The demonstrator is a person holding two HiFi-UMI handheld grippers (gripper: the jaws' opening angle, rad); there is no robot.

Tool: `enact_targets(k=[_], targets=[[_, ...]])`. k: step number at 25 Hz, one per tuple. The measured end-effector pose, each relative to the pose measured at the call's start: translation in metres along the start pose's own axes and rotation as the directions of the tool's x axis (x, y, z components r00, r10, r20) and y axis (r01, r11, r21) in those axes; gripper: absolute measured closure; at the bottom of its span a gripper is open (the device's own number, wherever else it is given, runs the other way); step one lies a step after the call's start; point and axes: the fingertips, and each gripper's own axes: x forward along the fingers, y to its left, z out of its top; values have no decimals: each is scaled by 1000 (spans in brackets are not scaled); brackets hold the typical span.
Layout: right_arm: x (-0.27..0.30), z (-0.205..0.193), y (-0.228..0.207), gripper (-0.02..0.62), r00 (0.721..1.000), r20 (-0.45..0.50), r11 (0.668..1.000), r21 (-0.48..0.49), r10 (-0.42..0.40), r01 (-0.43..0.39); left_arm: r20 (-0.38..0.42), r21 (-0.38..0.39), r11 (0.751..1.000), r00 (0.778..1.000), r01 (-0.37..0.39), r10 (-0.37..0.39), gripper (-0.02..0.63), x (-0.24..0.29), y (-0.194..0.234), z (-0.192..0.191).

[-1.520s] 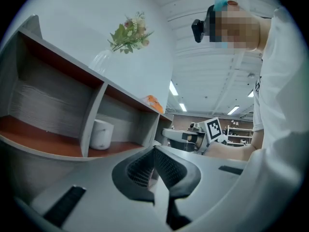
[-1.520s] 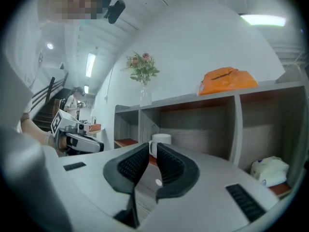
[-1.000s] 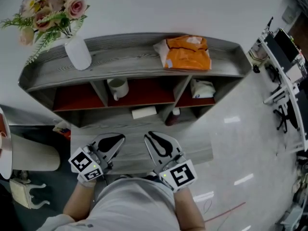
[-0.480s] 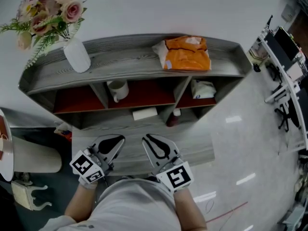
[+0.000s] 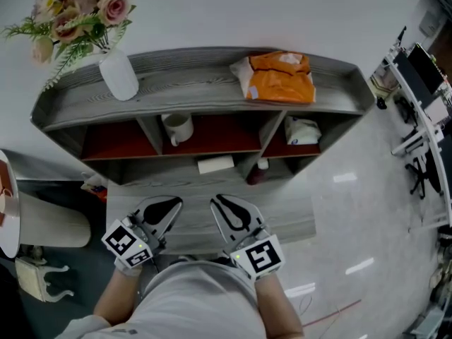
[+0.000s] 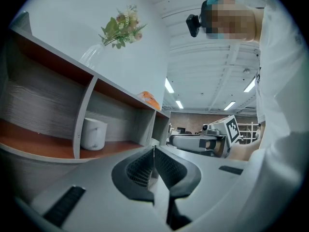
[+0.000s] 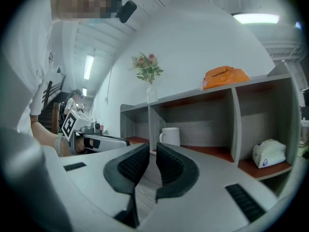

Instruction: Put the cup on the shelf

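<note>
Hardly shifted since 1 second ago: right gripper (image 5: 218,199) drawn a touch left, left gripper (image 5: 175,203) in much the same spot, whole scene slid slightly rightward in the head view. Both held low over the grey lower board (image 5: 289,214) in front of the shelf (image 5: 205,83), near each other, short of the compartments. Left jaws pressed together, nothing between. Right jaws almost closed, parted by a narrow slit, nothing between.

Cup (image 5: 177,127): white, upright, already standing on the red floor of the middle compartment, at its left end just beside the divider, handle on its left in the right gripper view.

On the shelf top: white vase (image 5: 119,76) with pink and cream flowers (image 5: 70,13) at the left end, orange bag (image 5: 279,76) toward the right. In the right compartment: white packet (image 5: 302,131). On the lower board, between the 2 grippers and the cup's compartment: flat white box (image 5: 215,164); dark small bottle (image 5: 258,171) near the right divider. Left of the shelf: pale cylinder (image 5: 49,224), lying on its side. At far right, on the glossy floor: white frames with equipment.

Writing: black-and-white square markers on both gripper cubes; print on the orange bag too small to read.
</note>
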Motion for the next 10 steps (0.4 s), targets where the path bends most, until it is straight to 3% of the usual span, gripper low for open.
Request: enact_targets(k=[10], targets=[[2, -3, 4, 541, 1000, -12, 1000, 3, 13, -13, 0, -3, 1000, 1000, -18, 18, 588, -5, 1, -1]])
